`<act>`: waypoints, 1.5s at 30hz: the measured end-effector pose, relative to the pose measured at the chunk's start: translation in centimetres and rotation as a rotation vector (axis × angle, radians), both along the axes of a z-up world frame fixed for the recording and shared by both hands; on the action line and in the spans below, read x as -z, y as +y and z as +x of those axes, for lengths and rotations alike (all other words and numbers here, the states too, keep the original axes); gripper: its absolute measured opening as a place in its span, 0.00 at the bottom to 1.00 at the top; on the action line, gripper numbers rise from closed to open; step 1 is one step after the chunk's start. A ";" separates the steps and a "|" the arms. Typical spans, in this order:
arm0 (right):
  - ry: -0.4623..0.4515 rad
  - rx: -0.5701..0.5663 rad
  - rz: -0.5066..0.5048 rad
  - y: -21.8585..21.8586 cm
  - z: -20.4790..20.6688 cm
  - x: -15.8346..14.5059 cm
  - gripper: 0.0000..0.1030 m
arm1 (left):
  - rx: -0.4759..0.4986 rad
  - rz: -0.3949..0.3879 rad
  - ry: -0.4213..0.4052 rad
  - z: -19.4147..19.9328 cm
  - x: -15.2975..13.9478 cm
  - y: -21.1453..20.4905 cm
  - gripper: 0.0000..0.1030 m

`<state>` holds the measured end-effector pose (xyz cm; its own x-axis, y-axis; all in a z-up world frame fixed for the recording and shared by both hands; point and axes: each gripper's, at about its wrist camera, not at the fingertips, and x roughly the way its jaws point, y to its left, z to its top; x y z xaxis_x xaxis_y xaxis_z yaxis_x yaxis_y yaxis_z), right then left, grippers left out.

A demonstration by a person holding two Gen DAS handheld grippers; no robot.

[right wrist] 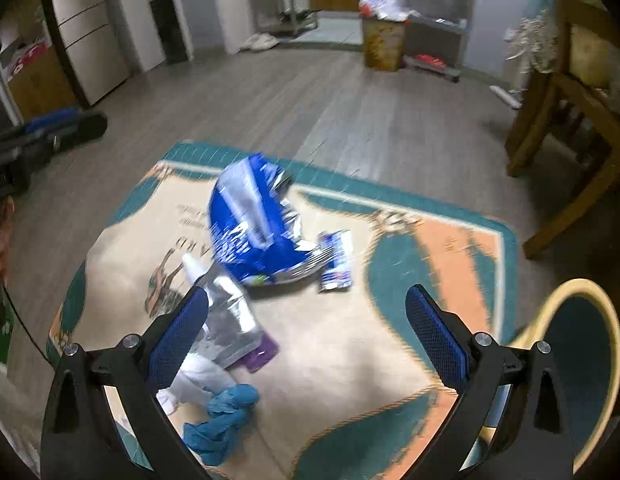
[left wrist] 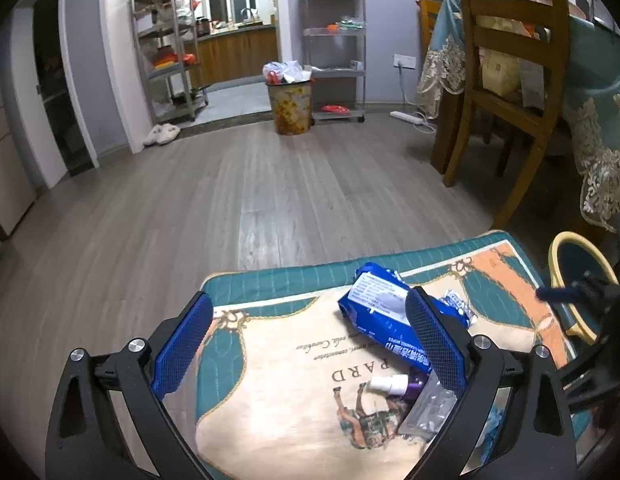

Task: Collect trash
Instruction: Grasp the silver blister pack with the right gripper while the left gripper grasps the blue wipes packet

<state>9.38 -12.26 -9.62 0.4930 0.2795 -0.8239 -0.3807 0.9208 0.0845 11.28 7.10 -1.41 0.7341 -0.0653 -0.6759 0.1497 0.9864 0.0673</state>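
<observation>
Overhead, both tools [left wrist: 310, 344] [right wrist: 307, 334] (spread), wrapper [right wrist: 249, 232] below.

Right view blurred; yellow-rimmed bin [right wrist: 582, 360] cut off.

**Two low eyes over one mat**

My left wrist camera looks forward between my own left fingers [left wrist: 171, 346], low over the near end of the mat [left wrist: 277, 400], level enough to take in the far bin [left wrist: 289, 106] by the kitchen doorway and the wooden chair [left wrist: 506, 80] on the right.

My right wrist camera sits higher and tips more steeply down, so the mat [right wrist: 350, 360] fills its middle; it is blurred.

Both views share the mat, the blue packet [left wrist: 384, 316] [right wrist: 249, 228], the yellow-rimmed tub [left wrist: 578, 276] [right wrist: 582, 344] at the right edge, the bin [right wrist: 382, 44] and the chair [right wrist: 582, 92].
</observation>
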 end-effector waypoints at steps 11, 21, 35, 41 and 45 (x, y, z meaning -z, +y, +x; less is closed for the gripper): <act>0.134 -0.048 0.014 3.5 0.8 3.8 0.94 | 0.013 0.020 0.016 -0.1 0.7 -0.1 0.93; 0.182 -0.140 0.059 4.4 0.2 3.3 0.35 | 0.016 0.023 0.014 -0.1 0.7 -0.2 0.93; 0.096 -0.075 0.224 -2.2 -0.9 -5.1 0.09 | 0.021 0.025 0.042 0.9 1.3 -1.8 0.93; 0.039 0.058 0.221 -7.1 0.0 -7.1 0.09 | -0.005 0.018 0.086 2.5 2.7 -3.7 0.93; 0.051 0.131 0.220 -9.3 1.1 -6.3 0.09 | -0.045 0.035 0.146 4.2 4.4 -5.7 0.93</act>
<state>10.48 -21.58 -3.33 0.4966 0.3910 -0.7749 -0.2495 0.9194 0.3040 15.44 1.38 -5.81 0.6292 -0.0093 -0.7772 0.1164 0.9898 0.0824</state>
